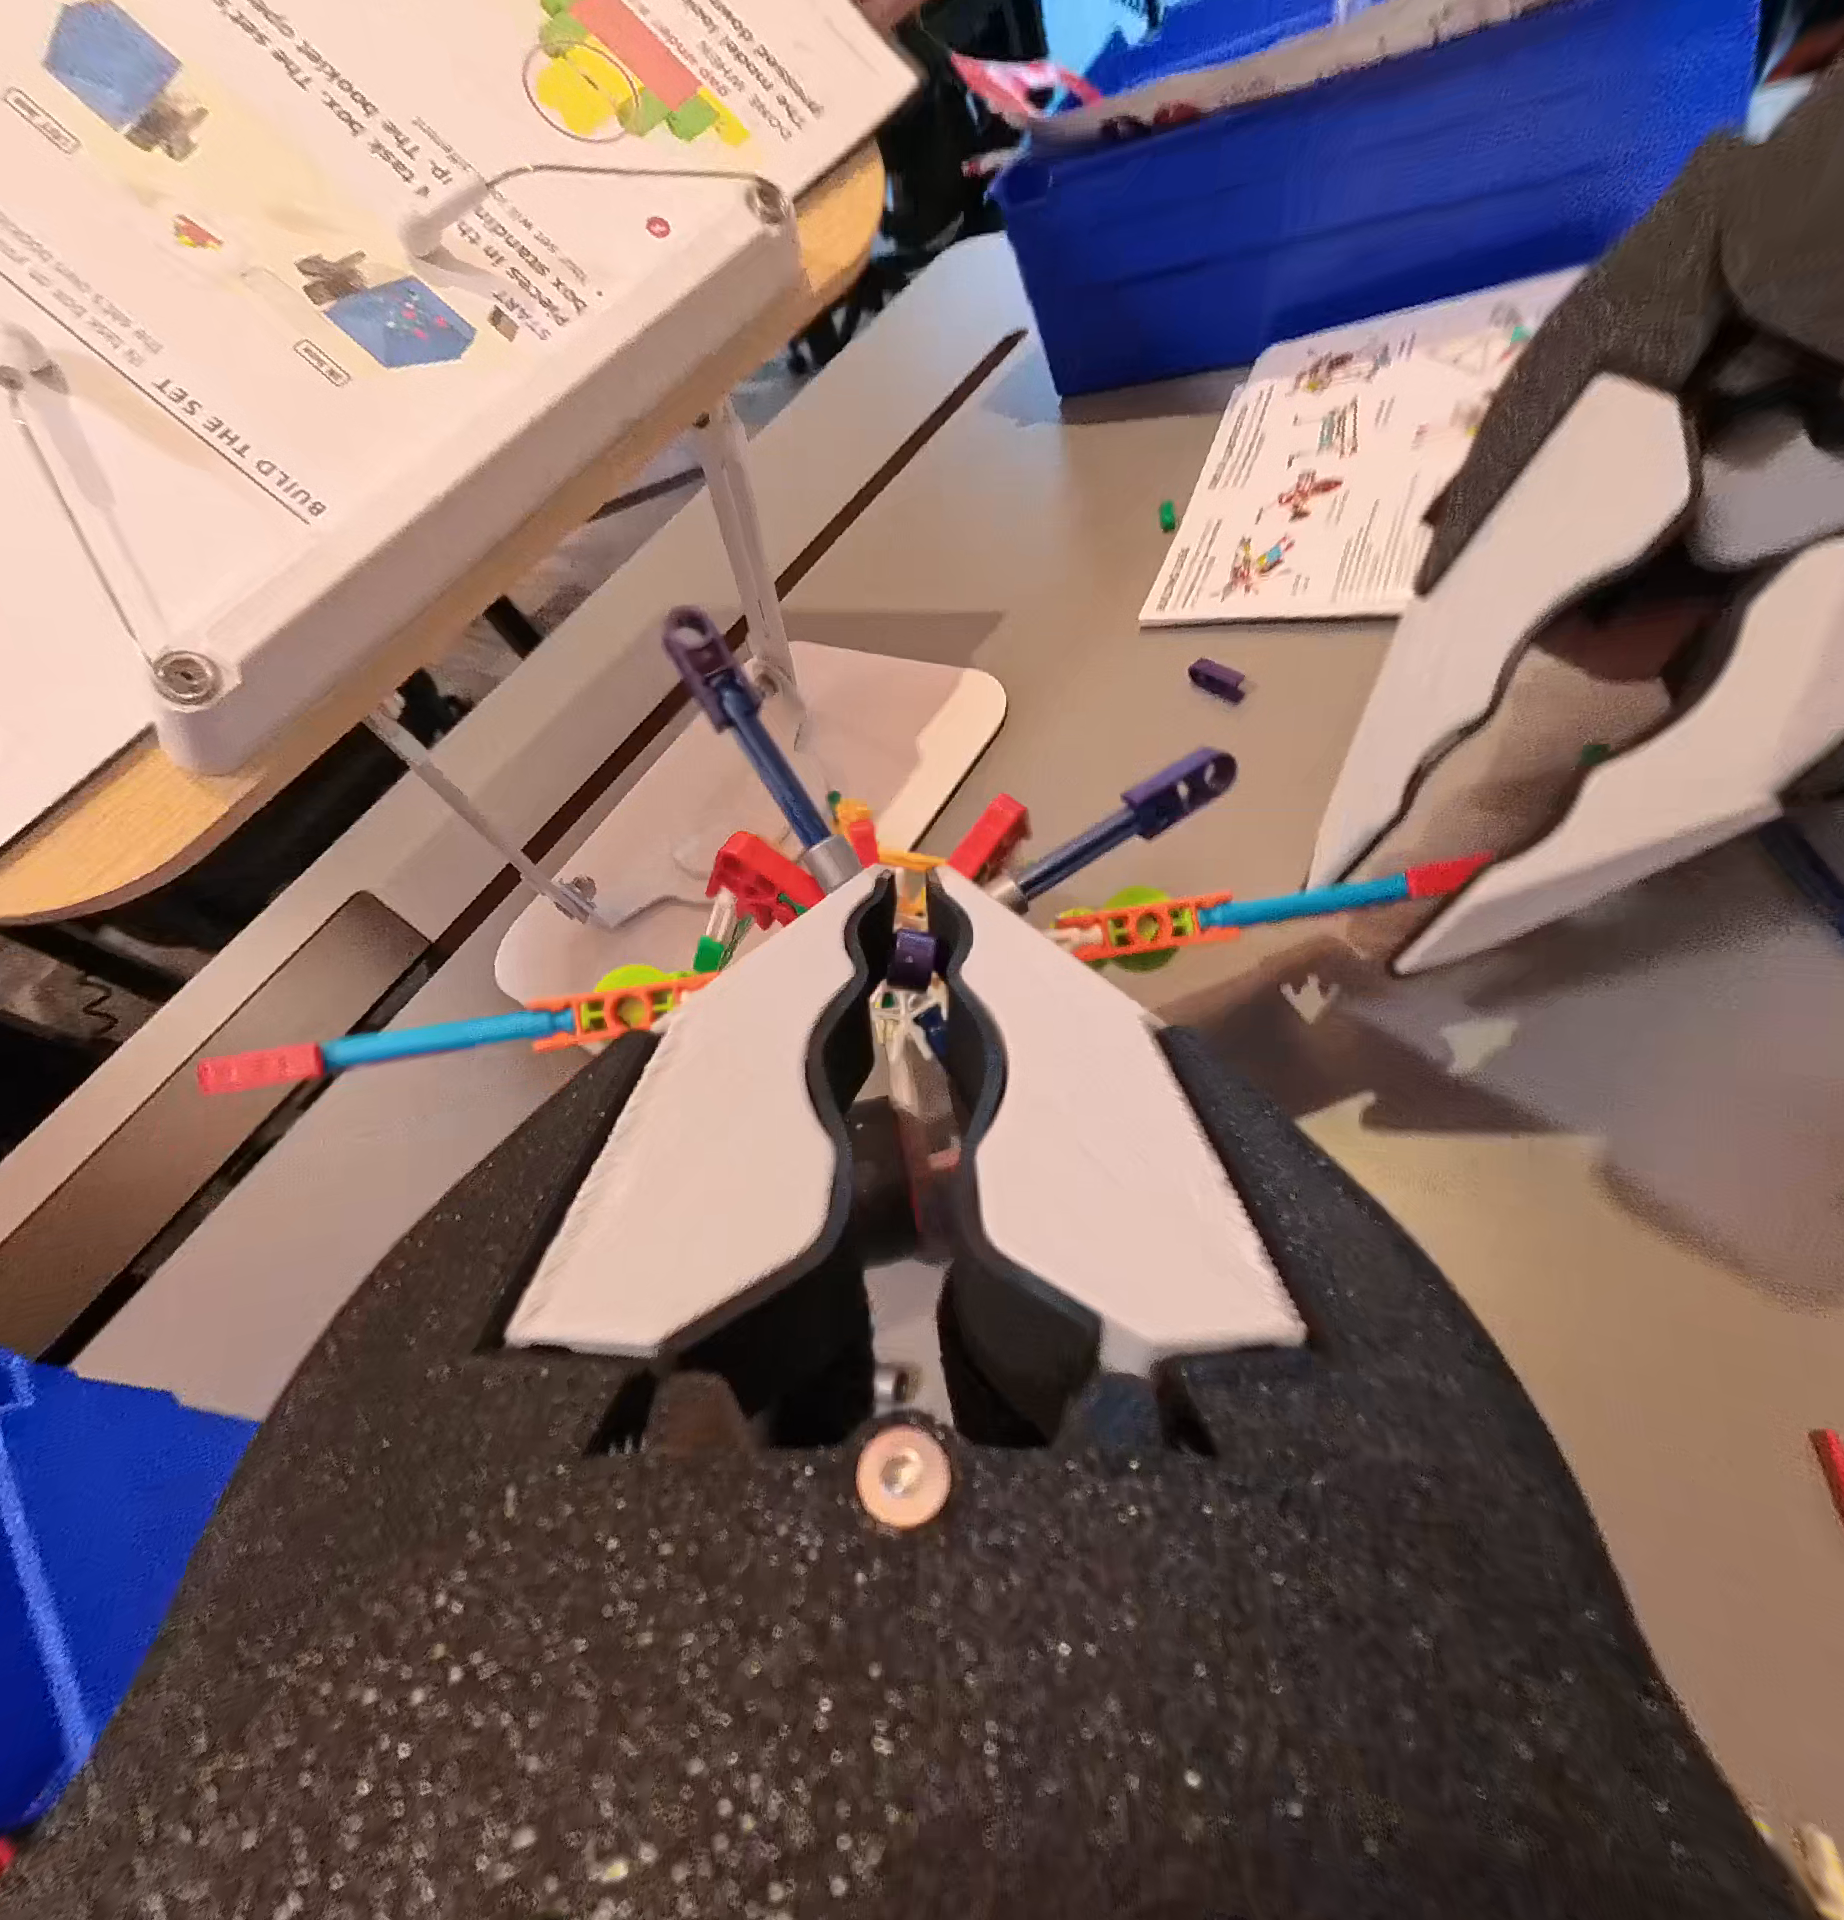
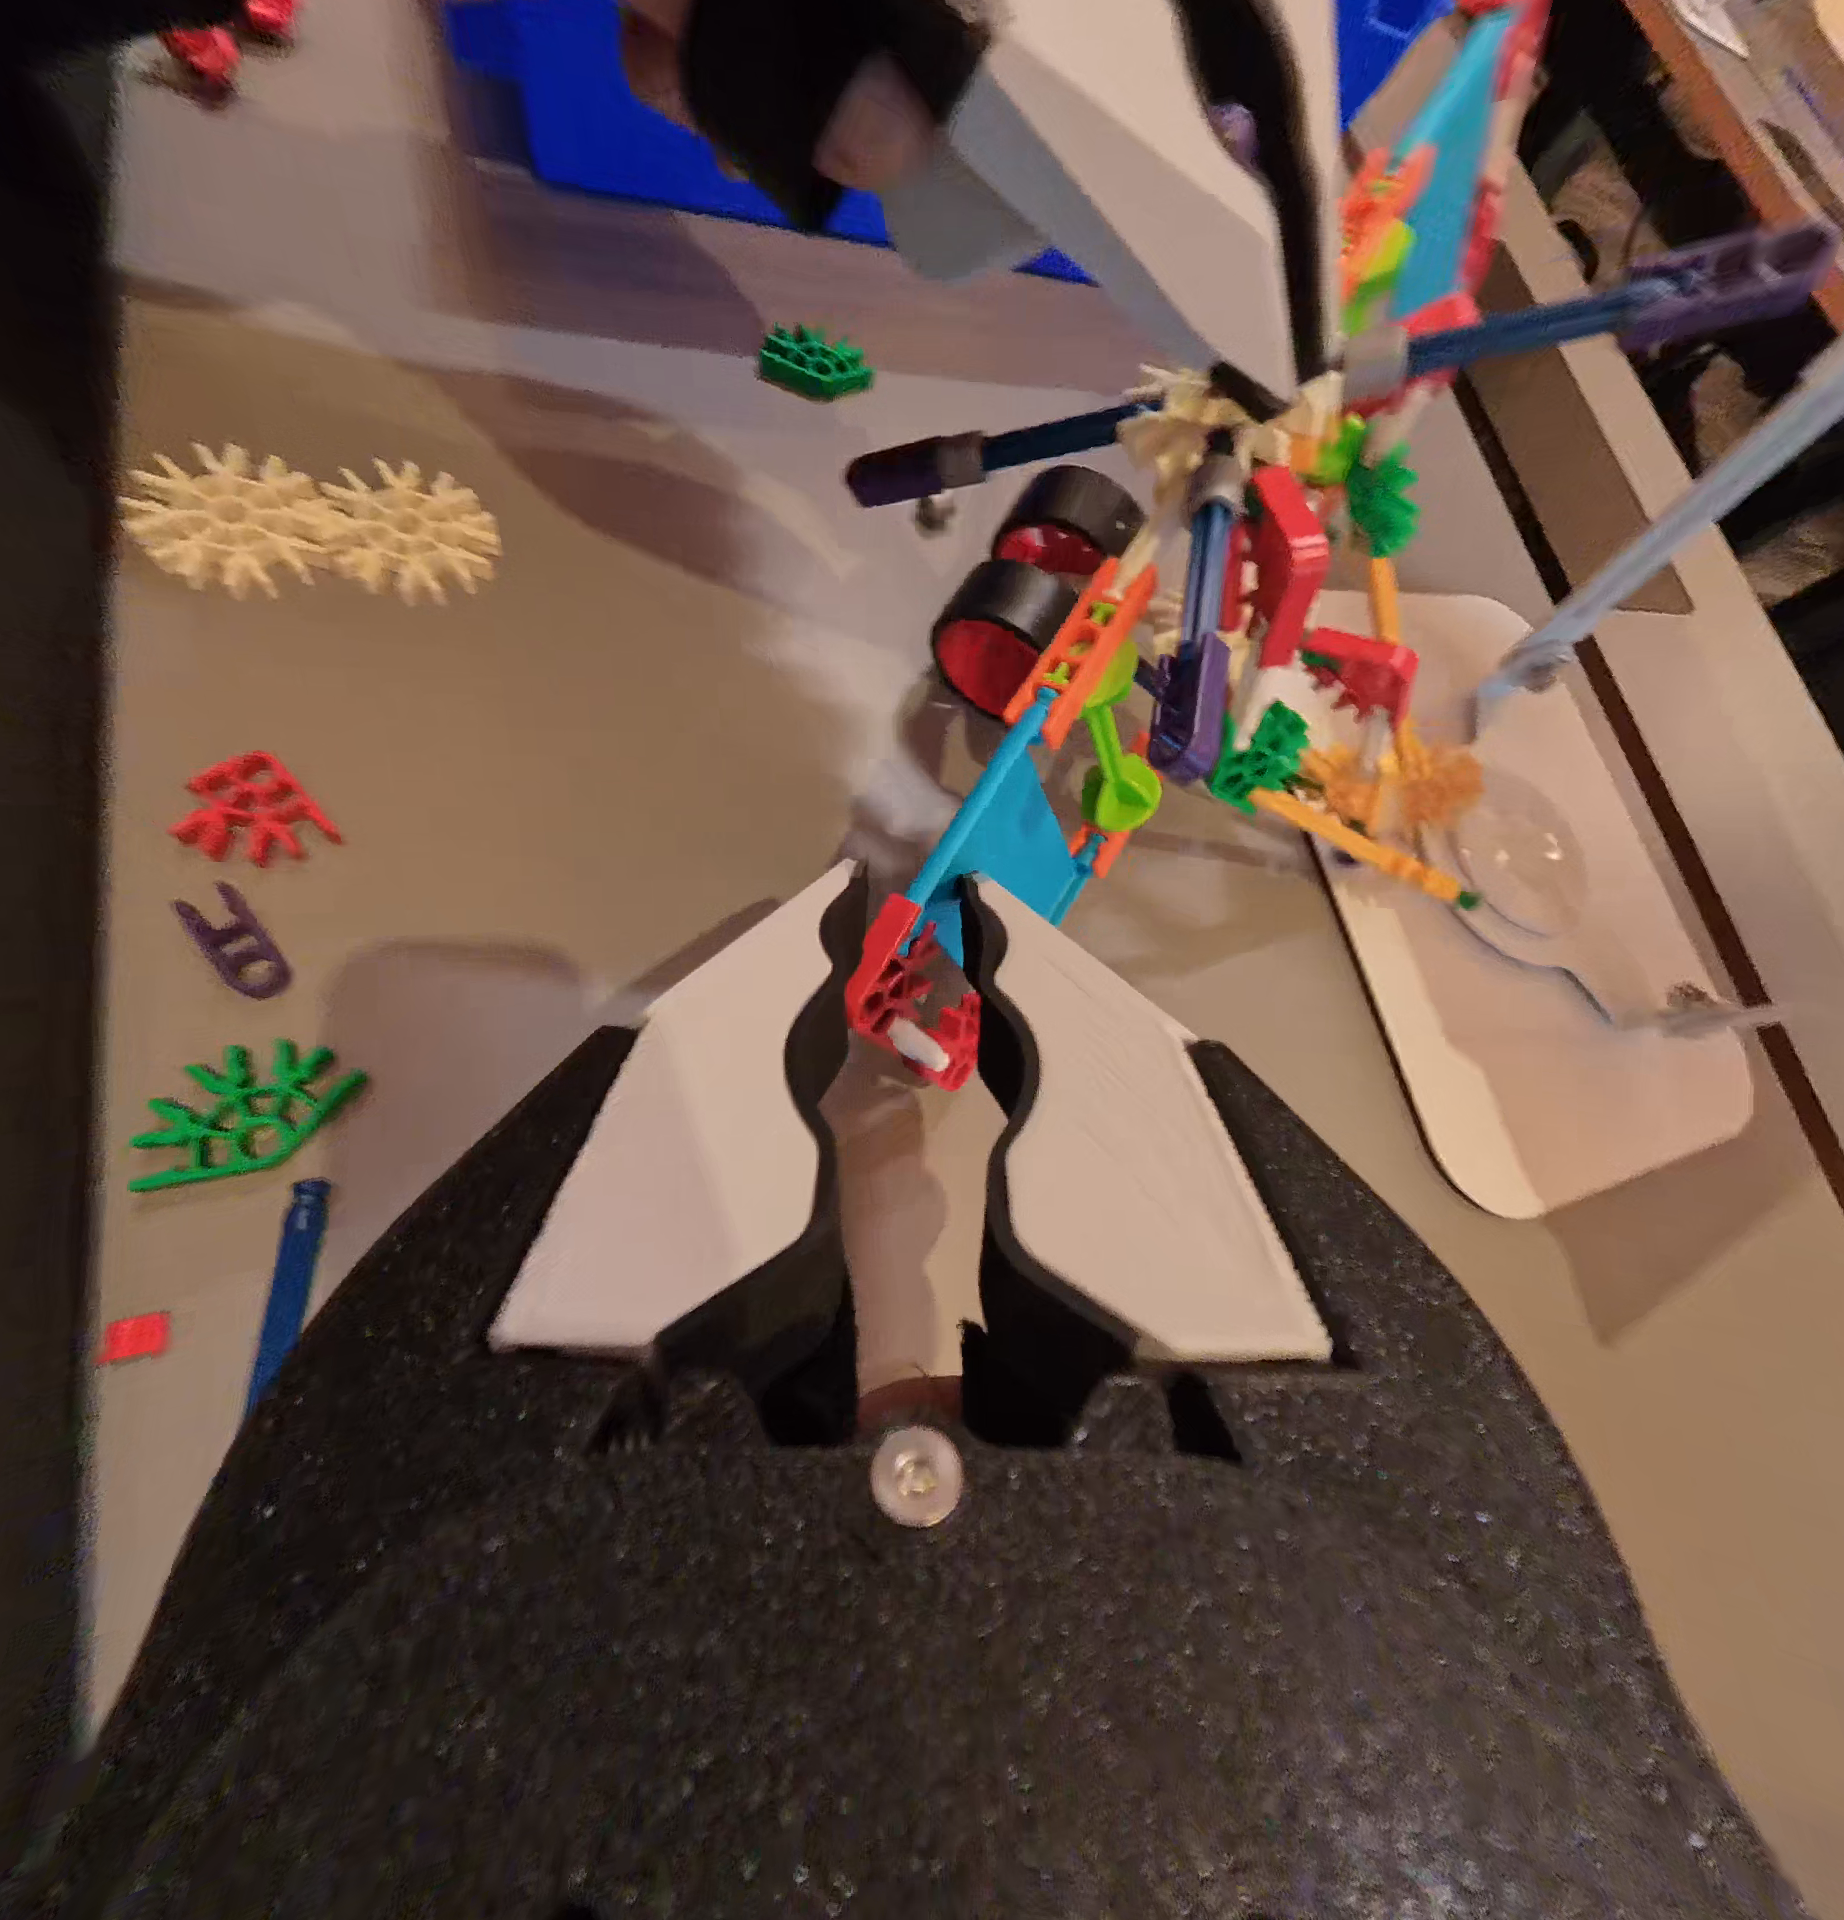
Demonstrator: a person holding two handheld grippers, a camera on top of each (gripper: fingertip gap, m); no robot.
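Observation:
A colourful rod-and-connector toy model (image 1: pixel 1141 925) with two light-blue wing arms is held over the grey table. My left gripper (image 1: pixel 907 883) is shut on its centre, with a purple piece (image 1: pixel 913 956) and a white hub between the fingers. In the right wrist view the left gripper (image 2: pixel 1271 384) comes in from the top onto that white hub. My right gripper (image 2: pixel 913 883) is shut on the red connector (image 2: pixel 918 1008) at the tip of the light-blue wing panel (image 2: pixel 1001 831). It also shows at the right of the left wrist view (image 1: pixel 1417 914), at the red wing tip (image 1: pixel 1448 876).
A booklet stand (image 1: pixel 378 312) rises at the left, its white base plate (image 2: pixel 1520 1039) under the model. Two black-and-red wheels (image 2: pixel 1011 623) lie beside it. Loose white (image 2: pixel 305 525), red (image 2: pixel 253 810), purple (image 2: pixel 237 945) and green (image 2: pixel 243 1117) connectors and a blue rod (image 2: pixel 289 1288) lie left. Blue bins (image 1: pixel 1365 177) and an instruction sheet (image 1: pixel 1313 488) sit behind. Across from one pair of fingers to the other is roughly 11 cm.

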